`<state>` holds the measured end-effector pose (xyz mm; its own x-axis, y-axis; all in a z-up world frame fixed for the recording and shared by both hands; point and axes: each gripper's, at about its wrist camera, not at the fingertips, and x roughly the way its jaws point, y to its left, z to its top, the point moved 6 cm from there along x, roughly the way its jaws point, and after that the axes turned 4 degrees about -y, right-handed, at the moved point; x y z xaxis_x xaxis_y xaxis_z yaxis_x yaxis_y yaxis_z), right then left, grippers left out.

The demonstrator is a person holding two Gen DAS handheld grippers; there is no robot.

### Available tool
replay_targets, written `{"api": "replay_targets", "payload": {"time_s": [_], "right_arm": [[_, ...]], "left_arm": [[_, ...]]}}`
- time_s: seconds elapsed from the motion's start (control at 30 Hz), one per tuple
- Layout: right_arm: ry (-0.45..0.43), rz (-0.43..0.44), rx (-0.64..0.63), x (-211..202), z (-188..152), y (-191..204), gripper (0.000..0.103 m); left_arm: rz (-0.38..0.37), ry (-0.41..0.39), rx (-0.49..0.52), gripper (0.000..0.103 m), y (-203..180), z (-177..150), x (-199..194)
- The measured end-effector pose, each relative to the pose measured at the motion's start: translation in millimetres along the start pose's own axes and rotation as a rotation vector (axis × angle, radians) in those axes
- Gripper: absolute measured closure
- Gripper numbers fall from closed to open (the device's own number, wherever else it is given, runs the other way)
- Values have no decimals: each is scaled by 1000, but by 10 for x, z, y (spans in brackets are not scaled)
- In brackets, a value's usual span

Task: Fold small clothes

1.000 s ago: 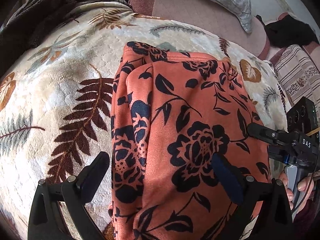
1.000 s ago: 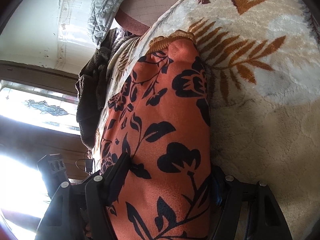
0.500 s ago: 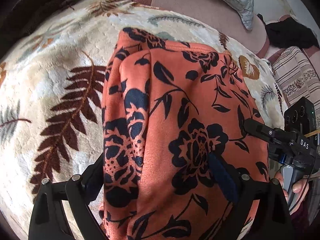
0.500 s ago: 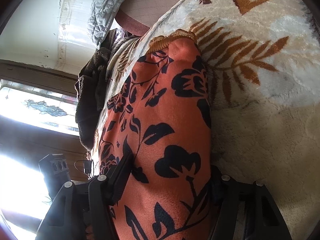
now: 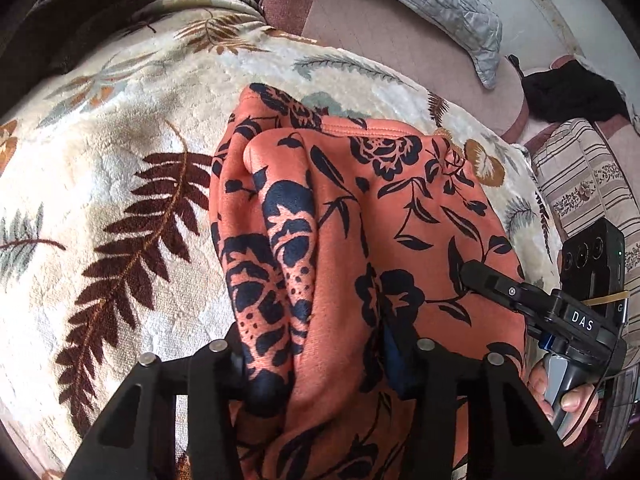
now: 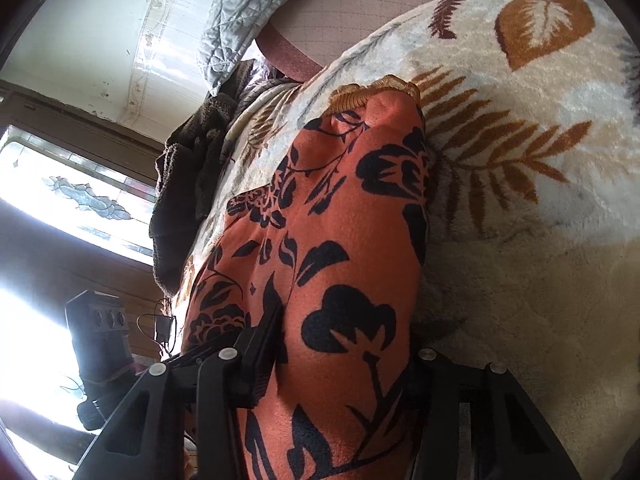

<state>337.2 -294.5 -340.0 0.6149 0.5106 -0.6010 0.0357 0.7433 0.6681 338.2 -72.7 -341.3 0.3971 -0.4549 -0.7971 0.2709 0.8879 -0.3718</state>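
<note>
An orange garment with a black flower print [image 5: 400, 216] lies folded on a cream leaf-patterned blanket [image 5: 100, 208]. My left gripper [image 5: 320, 368] is shut on the garment's near edge, and the cloth bunches up between its fingers. In the right wrist view the same garment [image 6: 340, 248] fills the middle, and my right gripper [image 6: 340, 364] is shut on its near edge. The right gripper also shows in the left wrist view [image 5: 532, 300], at the garment's right side.
A dark brown towel [image 5: 72, 4] lies at the blanket's far left. A grey quilted pillow [image 5: 432, 4] and a pink mattress edge [image 5: 400, 52] are behind. A striped cloth [image 5: 588, 184] lies at the right. A window [image 6: 72, 200] shows left in the right wrist view.
My left gripper has closed from wide open onto the garment's near edge, gathering the cloth into a ridge. My right gripper has narrowed onto its edge and stayed in place.
</note>
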Motion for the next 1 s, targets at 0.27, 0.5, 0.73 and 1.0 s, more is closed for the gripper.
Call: {"api": "replay_targets", "payload": {"time_s": [0.27,0.5,0.73,1.0], "right_arm": [[-72,-14,-96,-271,51,169,59],[-141,5,-140,-734,65,120,59],[-211,13,-164,-1237,-1,-23,59],[-191,-15,-159,-1280,-22,-184,59]], "left_arm": [[27,-68,45,60,-273,-10,-259],[40,-125,99,60,-744,-59,-470],[82,-166,189,60,-1249,-191,-527],[182,-149,252,60,-1393,-297,-302]]}}
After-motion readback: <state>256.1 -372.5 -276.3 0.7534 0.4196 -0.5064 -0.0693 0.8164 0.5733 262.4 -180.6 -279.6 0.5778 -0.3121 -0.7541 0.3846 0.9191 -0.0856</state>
